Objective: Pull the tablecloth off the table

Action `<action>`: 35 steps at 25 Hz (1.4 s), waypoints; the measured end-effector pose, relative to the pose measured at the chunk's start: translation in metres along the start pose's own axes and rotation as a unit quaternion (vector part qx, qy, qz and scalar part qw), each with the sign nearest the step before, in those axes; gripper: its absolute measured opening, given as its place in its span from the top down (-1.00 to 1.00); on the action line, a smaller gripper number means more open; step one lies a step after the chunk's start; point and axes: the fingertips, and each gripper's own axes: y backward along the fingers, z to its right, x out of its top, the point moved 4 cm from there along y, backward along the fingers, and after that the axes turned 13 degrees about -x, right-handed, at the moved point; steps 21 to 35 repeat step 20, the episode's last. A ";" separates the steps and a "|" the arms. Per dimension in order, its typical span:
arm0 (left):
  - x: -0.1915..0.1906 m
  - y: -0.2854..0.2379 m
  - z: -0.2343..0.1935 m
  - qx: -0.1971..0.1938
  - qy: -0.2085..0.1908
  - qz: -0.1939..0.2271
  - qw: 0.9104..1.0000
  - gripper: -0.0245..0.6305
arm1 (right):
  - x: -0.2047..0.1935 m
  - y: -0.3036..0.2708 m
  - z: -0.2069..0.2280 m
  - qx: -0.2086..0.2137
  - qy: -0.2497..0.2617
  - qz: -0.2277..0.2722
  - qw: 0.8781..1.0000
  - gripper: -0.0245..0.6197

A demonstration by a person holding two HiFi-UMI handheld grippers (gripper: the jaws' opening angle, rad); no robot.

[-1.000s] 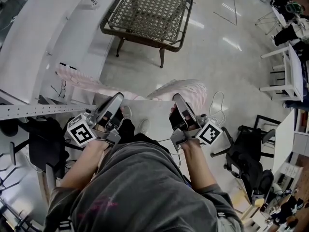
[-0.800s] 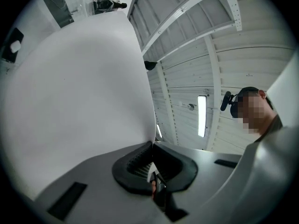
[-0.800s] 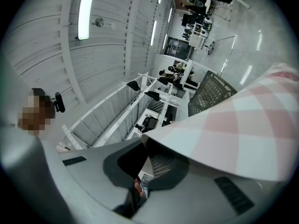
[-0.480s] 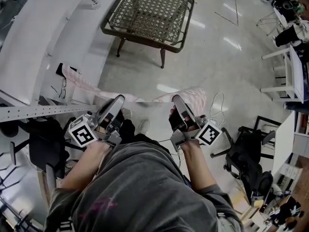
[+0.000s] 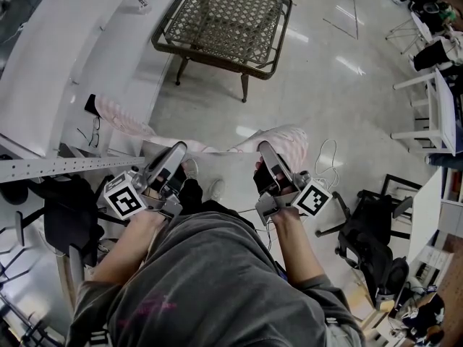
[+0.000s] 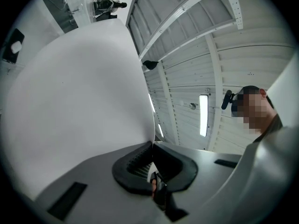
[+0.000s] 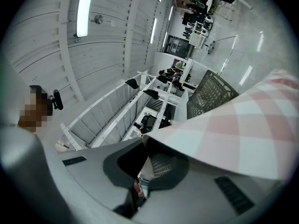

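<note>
Ahead of me the table point(image 5: 221, 24) stands on the floor, well apart from the tablecloth point(image 5: 283, 139). The tablecloth hangs nearer to me, strung between my left gripper point(image 5: 176, 149) and right gripper point(image 5: 266, 149). Its left end trails out past the left gripper, beside the long counter point(image 5: 51, 56) on my left. A cable point(image 5: 329, 154) lies on the floor just right of the cloth, with an office chair point(image 5: 369, 230) farther right and nearer me.

Wicker counter point(image 5: 224, 20) w/ dark frame stands on the shiny floor point(image 5: 318, 85), well apart from the person's feet. White cable point(image 5: 323, 152) loops on the floor nearby. Long white counter point(image 5: 58, 42) runs along the left.
</note>
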 end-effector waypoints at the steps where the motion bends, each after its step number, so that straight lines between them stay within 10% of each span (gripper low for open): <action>1: 0.000 0.000 0.000 0.001 0.000 0.000 1.000 0.93 | 0.000 0.000 0.000 -0.001 0.000 0.000 1.000 0.91; 35: 0.000 -0.004 -0.007 0.007 0.002 -0.001 1.000 0.93 | 0.003 -0.004 0.006 -0.002 0.001 -0.005 1.000 0.91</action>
